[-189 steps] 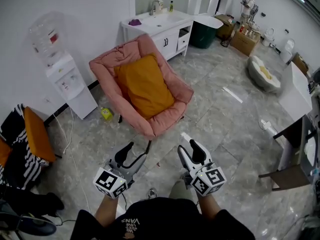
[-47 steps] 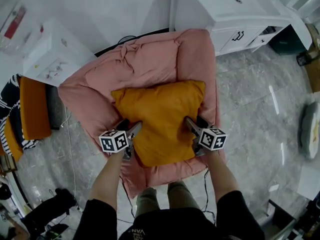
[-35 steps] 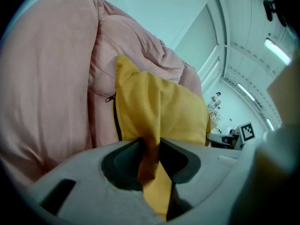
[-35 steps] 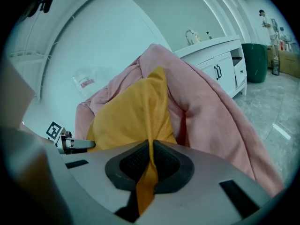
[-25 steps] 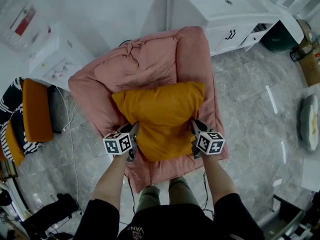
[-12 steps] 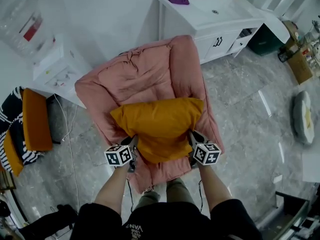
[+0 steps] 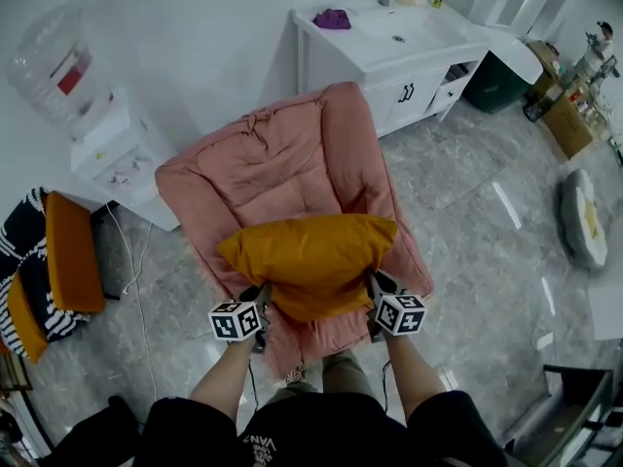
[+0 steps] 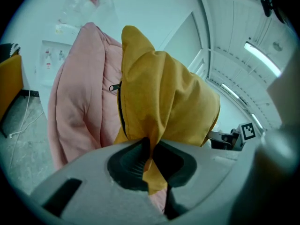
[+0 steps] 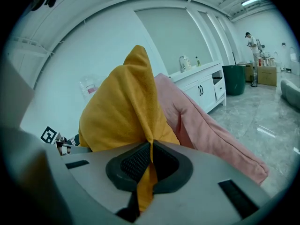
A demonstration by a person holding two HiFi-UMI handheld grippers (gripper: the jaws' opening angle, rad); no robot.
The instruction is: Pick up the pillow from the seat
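The orange pillow [image 7: 307, 251] hangs a little above the front of the pink padded chair [image 7: 282, 163], gripped at both near corners. My left gripper [image 7: 265, 292] is shut on its left corner, where the jaws have just closed tighter and a fold of orange cloth sits pinched between them. My right gripper [image 7: 373, 282] is shut on the right corner. In the left gripper view the pillow [image 8: 164, 97] rises from the left gripper [image 8: 149, 149], with the chair [image 8: 79, 102] behind it. In the right gripper view the pillow [image 9: 122, 111] stands up from the right gripper [image 9: 151, 149].
A white sink cabinet [image 7: 389, 47] stands behind the chair at the right, a water dispenser [image 7: 112, 149] at the left. An orange and striped seat [image 7: 58, 256] is at far left. A pet bed [image 7: 581, 217] lies on the grey floor at right, a green bin [image 7: 496, 78] past the cabinet.
Both grippers have drawn back toward me and risen with the pillow. Its front edge has come up off the seat and it now folds over between them.
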